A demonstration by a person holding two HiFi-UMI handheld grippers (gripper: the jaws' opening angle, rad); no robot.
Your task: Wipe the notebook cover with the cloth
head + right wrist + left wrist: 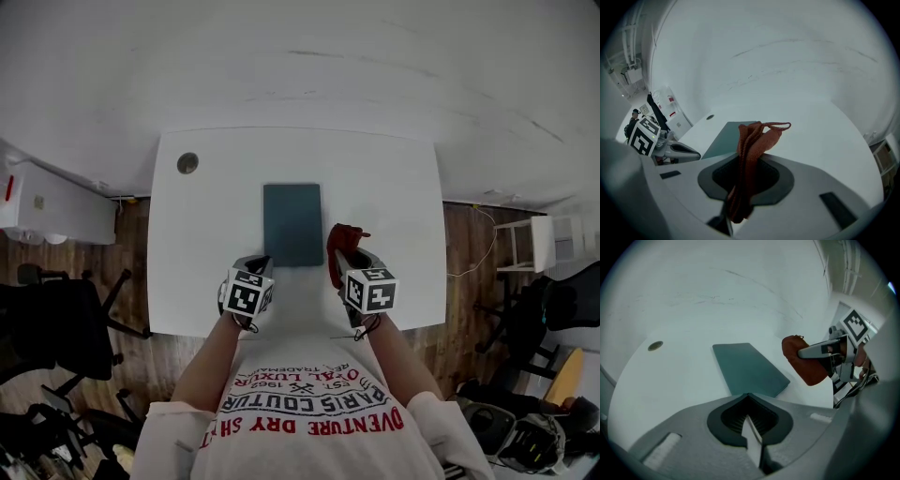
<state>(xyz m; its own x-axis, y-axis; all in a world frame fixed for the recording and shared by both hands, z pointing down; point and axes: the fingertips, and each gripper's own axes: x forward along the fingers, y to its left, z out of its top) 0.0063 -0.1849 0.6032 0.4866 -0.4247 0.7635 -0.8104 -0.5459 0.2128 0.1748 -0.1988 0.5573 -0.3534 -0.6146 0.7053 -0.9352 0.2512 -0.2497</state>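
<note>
A round cap [187,163] sits at the desk's [394,187] 10 o'clock, well apart from the flat teal notebook [292,225] at centre. Your left tongs [752,437], pressed together, are at its 7 o'clock. Your right tongs [736,206] pinch the bunched red cloth [754,140] at its 4 o'clock.

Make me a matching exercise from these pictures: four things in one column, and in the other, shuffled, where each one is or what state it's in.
1. flat dark teal notebook
2. rust-red woven cloth
3. left gripper
4. round grey disc

A. jaws together, nothing held
B. far left corner of the white table
C. lying flat mid-table
D. pinched in the right gripper

Pairs: 1-C, 2-D, 3-A, 4-B.
</note>
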